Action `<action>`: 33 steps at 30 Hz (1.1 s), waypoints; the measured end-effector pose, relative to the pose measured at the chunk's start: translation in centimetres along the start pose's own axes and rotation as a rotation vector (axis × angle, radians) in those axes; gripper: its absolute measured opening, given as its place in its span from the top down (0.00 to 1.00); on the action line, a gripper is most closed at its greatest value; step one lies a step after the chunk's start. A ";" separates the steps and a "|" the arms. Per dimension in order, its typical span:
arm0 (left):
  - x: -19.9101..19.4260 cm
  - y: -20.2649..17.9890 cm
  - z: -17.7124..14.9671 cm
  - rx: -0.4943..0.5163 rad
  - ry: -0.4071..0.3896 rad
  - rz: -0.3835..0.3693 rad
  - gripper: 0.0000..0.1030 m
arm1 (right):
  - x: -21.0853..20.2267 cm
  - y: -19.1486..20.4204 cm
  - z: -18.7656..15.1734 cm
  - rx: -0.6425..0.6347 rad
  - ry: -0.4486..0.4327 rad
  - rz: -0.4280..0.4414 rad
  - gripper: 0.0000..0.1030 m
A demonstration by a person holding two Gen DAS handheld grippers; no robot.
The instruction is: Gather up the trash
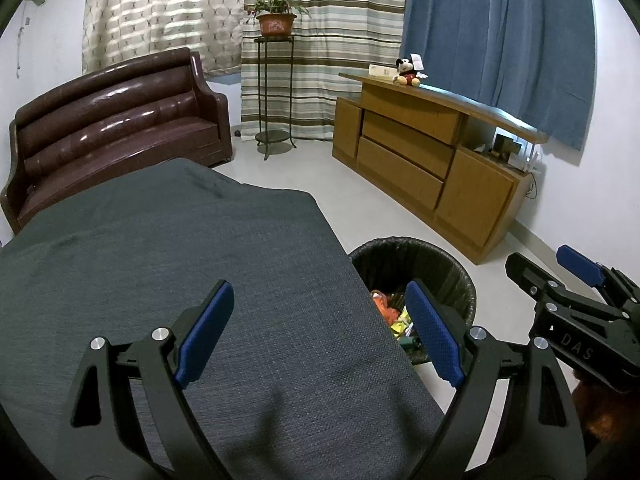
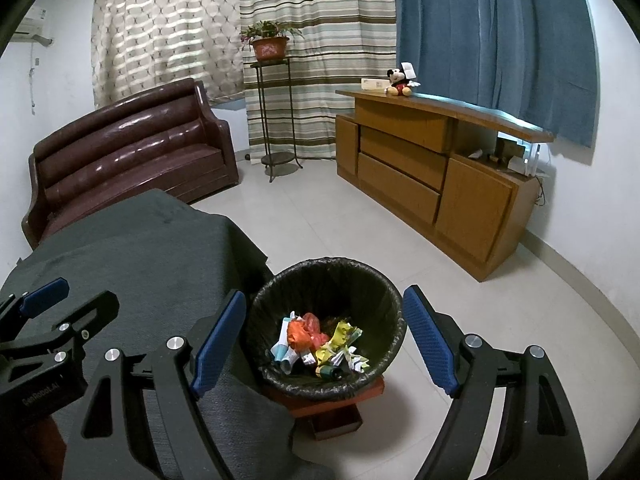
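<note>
Grey cloth-covered table (image 1: 168,264) fills the left wrist view from 9 to 6 o'clock, with nothing on the stretch of it we can see. Our left gripper (image 1: 320,332) hovers over its right edge, fingers wide apart, nothing between them. Our right gripper (image 2: 324,340) hangs directly above the trash bin (image 2: 384,292), fingers equally spread and empty, which reads to us as the pose right after a drop, though that's a guess. Bin is black-lined and sits on a small red-brown stand (image 2: 332,412) just beside the table's right edge at 3 o'clock, presumably so items can go from cloth to bin with a short swing. Trash (image 2: 320,340) lies in a crumpled pile on the bin floor: orange plastic, yellow wrapper, white and teal paper scraps. In the left wrist view only a sliver of it shows past the table edge. No loose litter on the tile floor (image 2: 340,220) either, so we judge collection is at or near done. Sofa (image 1: 120,120) at 10 o'clock and cabinet (image 1: 420,160) at 2 stay out of play.
</note>
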State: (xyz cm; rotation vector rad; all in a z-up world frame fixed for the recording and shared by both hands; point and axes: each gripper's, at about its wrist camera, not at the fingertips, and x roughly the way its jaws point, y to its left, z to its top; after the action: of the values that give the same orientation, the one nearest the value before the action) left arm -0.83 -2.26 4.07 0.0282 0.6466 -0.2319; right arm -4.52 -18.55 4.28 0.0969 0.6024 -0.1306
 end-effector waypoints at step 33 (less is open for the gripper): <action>0.1 -1.5 -1.5 0.019 -0.011 0.005 0.17 | 0.0 0.0 0.2 -0.001 0.001 0.001 0.24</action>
State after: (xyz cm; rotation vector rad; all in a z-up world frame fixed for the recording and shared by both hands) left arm -1.98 -3.63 2.93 0.0470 0.6331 -0.2338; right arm -4.45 -18.59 4.47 0.0966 0.6033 -0.1296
